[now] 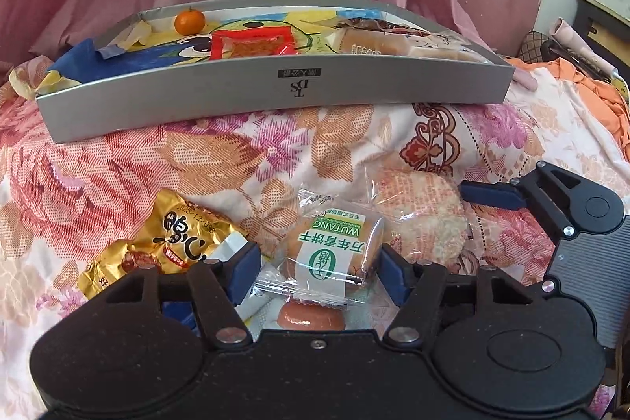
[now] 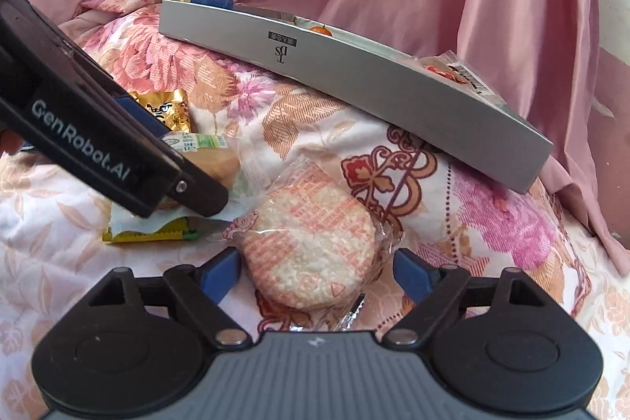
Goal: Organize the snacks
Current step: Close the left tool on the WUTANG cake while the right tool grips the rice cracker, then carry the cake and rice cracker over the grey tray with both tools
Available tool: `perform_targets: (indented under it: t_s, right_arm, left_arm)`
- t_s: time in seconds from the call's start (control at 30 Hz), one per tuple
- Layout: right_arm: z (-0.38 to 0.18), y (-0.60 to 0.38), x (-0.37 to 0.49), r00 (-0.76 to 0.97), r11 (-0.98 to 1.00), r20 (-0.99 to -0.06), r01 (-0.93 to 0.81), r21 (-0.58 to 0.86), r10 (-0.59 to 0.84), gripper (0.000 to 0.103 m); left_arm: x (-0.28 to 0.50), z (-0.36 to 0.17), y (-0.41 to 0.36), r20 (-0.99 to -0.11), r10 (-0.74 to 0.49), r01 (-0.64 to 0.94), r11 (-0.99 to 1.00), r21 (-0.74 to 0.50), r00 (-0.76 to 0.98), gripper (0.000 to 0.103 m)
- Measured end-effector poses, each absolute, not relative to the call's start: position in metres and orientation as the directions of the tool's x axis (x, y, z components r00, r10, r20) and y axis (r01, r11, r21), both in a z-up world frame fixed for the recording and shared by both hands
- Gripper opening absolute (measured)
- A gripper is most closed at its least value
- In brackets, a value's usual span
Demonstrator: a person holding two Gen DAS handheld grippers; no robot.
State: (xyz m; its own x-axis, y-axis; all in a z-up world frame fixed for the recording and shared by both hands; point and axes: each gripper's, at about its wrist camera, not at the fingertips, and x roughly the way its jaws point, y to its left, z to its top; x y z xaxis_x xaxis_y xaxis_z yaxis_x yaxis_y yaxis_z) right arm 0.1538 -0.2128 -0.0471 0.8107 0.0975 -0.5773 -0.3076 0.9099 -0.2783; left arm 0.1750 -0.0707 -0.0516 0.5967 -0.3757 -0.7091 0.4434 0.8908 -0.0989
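A green-label biscuit pack (image 1: 334, 254) is squeezed by the left gripper (image 1: 321, 272), a rice cracker (image 2: 311, 250) is framed by the wide right gripper (image 2: 317, 272), and an orange (image 1: 189, 21) and snacks are kept in the grey tray (image 1: 275, 93).

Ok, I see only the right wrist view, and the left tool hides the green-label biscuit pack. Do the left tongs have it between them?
Observer: Yes, the left tongs flank the biscuit pack; whether they press it, I cannot tell.
Operator: What lies in the middle of the tray?
Observer: A flat red packet lies on the floor of the tray, right of the tangerine.
Operator: Anything under the biscuit pack?
Observer: A small pinkish snack peeks out beneath it.
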Motion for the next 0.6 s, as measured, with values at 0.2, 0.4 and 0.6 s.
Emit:
perform_targets:
  t_s: [0.2, 0.4, 0.6]
  right_arm:
    - [-0.046, -0.211, 0.157, 0.806, 0.909, -0.579, -0.326, -0.259, 0.124, 0.076]
    - [-0.044, -0.200, 0.144, 0.823, 0.883, -0.563, -0.317, -0.346, 0.074, 0.076]
    - [-0.043, -0.188, 0.129, 0.840, 0.844, -0.542, -0.316, -0.433, 0.036, 0.076]
  left_arm:
    - [0.171, -0.051, -0.068, -0.697, -0.375, 0.423, 0.899, -0.114, 0.611, 0.064]
    - [0.159, -0.052, -0.061, -0.707, -0.336, 0.364, 0.924, -0.119, 0.623, 0.051]
    - [0.154, -0.051, -0.055, -0.703, -0.313, 0.331, 0.937, -0.116, 0.639, 0.051]
